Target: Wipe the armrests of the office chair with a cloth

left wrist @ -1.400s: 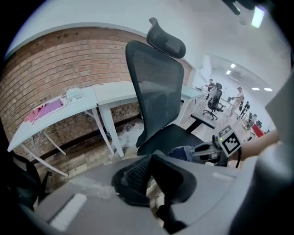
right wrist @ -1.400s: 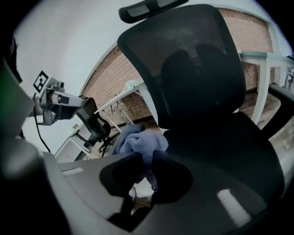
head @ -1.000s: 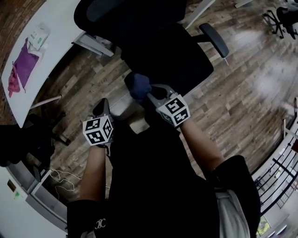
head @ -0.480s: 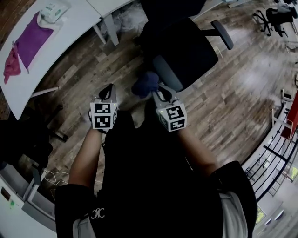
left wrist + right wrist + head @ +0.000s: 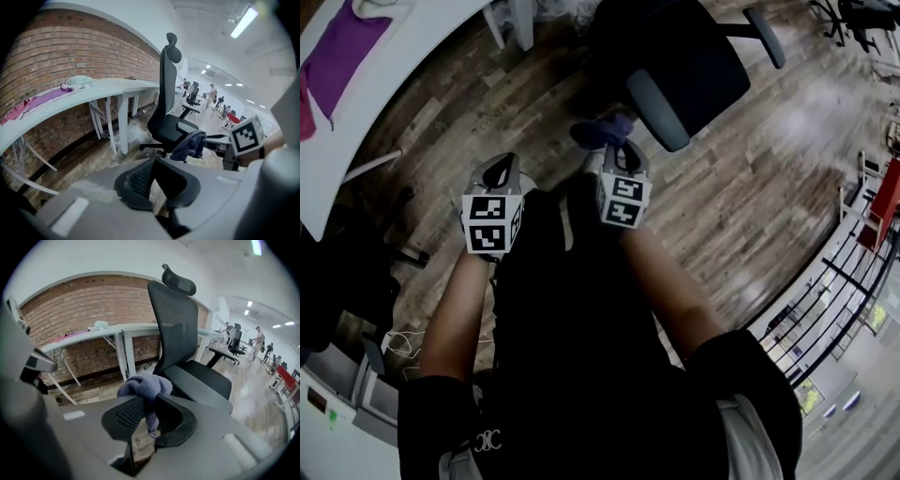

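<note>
Pinching a bluish cloth (image 5: 143, 384) tightly between the jaws of the right gripper (image 5: 147, 411), with the bundle bulging above the jaws and one corner hanging down below them. Holding this cloth just beside the near end of the grey armrest (image 5: 656, 111) of the black office chair (image 5: 698, 61), without showing clearly any contact. Hovering the left gripper (image 5: 152, 168) further left over the wooden floor (image 5: 750, 187), jaws pressed together on nothing.
</note>
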`<action>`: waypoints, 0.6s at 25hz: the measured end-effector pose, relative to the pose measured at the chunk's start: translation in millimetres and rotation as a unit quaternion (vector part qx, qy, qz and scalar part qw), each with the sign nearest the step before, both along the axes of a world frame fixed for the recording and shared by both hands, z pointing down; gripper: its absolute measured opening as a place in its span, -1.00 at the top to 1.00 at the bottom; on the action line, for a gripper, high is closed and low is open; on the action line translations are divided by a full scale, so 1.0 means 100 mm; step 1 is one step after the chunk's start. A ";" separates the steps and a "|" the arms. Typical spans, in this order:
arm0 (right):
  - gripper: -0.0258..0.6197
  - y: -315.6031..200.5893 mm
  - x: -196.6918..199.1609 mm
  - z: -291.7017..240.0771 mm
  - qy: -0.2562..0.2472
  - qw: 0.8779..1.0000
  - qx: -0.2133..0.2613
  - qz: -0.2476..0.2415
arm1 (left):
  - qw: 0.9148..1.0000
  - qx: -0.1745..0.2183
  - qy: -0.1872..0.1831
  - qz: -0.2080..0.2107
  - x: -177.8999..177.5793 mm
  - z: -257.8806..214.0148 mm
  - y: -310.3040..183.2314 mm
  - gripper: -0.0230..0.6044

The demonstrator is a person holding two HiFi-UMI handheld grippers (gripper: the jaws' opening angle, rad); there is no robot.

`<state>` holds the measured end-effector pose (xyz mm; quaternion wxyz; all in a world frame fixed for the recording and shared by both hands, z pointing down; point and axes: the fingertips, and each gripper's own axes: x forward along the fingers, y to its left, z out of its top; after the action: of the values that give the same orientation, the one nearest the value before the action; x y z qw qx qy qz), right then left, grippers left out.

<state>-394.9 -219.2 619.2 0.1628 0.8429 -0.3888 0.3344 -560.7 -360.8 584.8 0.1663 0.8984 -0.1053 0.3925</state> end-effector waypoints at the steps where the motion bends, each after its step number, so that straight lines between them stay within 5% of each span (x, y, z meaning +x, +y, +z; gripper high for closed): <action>1: 0.69 -0.02 0.06 0.09 0.004 1.000 -0.003 0.010 | 1.000 -0.001 0.000 0.003 -0.01 0.03 0.00 0.91; 11: 0.69 0.07 0.64 0.89 0.040 0.986 -0.024 0.159 | 0.999 -0.023 -0.042 0.003 -0.36 0.53 -0.10 0.91; 15: 0.69 0.06 0.82 1.02 0.053 0.982 -0.031 0.180 | 0.998 -0.023 -0.055 0.022 -0.44 0.65 -0.13 0.91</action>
<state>-313.4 -213.3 721.2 0.1460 0.9102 -0.2108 0.3252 -604.5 -374.1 649.6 0.1719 0.8736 -0.0855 0.4472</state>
